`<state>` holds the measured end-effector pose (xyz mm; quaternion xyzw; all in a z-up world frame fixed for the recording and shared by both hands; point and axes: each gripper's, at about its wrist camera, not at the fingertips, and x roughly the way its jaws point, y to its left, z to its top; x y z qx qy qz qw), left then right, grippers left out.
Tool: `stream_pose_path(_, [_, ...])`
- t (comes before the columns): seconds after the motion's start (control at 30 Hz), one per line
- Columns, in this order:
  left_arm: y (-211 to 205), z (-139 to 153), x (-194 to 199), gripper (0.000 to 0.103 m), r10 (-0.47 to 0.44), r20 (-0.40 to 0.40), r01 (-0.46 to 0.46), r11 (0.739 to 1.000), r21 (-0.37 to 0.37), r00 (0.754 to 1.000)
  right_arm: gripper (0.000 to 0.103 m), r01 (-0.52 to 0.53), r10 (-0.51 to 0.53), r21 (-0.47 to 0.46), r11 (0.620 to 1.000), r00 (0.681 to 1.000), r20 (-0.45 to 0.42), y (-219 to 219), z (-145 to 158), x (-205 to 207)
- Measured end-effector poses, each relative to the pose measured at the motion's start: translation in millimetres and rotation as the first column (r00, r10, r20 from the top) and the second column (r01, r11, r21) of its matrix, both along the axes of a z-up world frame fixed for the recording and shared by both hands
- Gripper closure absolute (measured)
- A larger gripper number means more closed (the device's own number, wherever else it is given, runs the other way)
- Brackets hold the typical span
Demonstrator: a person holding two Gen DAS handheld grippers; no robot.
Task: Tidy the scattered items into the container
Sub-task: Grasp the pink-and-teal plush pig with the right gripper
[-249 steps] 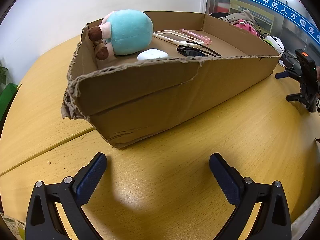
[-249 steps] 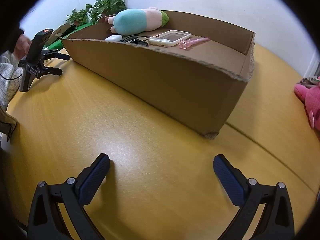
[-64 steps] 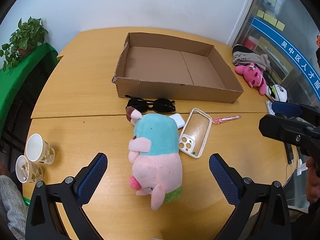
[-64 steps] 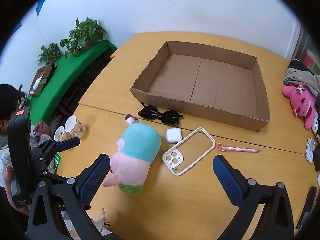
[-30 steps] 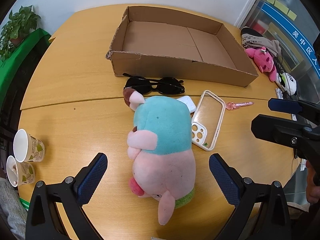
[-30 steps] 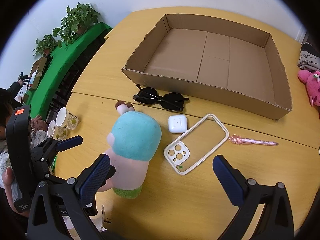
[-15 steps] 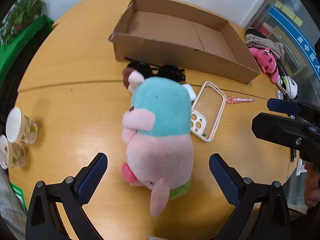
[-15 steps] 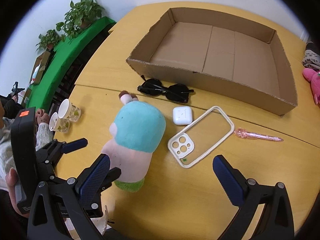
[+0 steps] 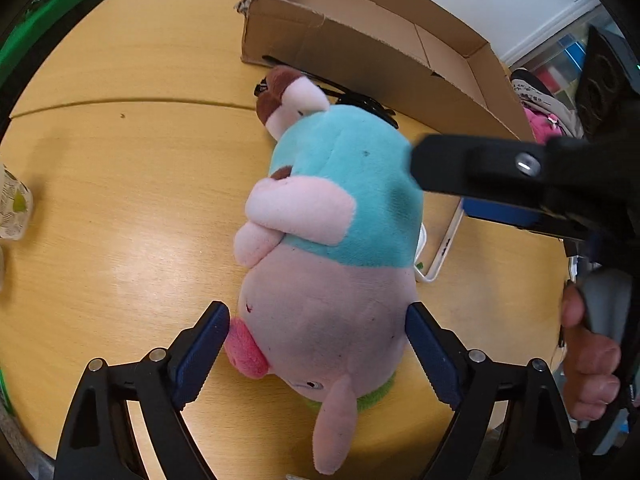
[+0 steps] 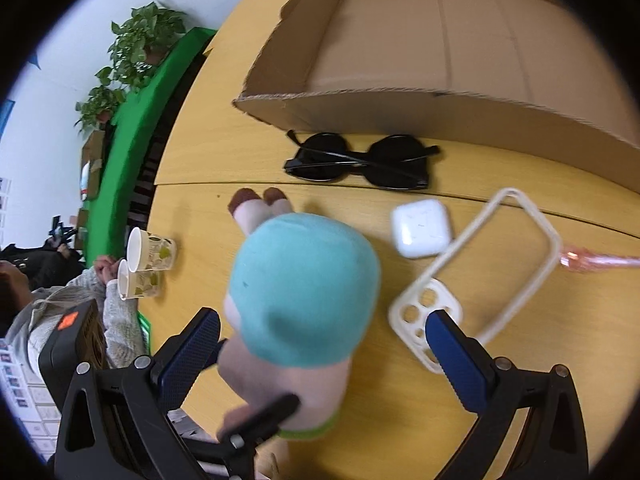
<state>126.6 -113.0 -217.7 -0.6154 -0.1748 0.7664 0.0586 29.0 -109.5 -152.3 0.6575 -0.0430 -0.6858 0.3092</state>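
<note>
My left gripper (image 9: 318, 354) straddles the plush pig's (image 9: 328, 232) pink head on the table (image 9: 120, 208), pads at its sides but grip unclear, my right gripper (image 10: 322, 354) spread wide over its teal body, cardboard box (image 10: 400, 40) behind the sunglasses (image 10: 360, 162).

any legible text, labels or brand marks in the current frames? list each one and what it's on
No text reads in either view.
Grey garment beyond the brown cardboard box: dark print, too small to read.
White paper cups with green leaf pattern: no words visible.
White earbud case: faint mark, too blurred to read.
</note>
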Motion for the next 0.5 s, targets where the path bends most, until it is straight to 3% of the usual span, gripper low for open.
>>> stream_pose_path(0.13, [4,-3,0,0.015,-0.03,0.009,0.03,0.999,0.017,1.0,0.001,-0.028,0.028,-0.013,1.0,0.998,0.061,-15,-19,0])
stream_pose_path(0.2, [7,1,1,0.018,-0.042,-0.002,0.042,0.999,0.006,0.999,0.011,-0.064,0.065,-0.006,0.998,0.994,0.087,-23,-28,4])
stream_pose_path(0.5, [10,27,11,0.03,-0.065,-0.04,0.066,0.998,0.017,0.997,0.033,-0.086,0.088,-0.044,0.995,0.996,0.033,-16,-14,18])
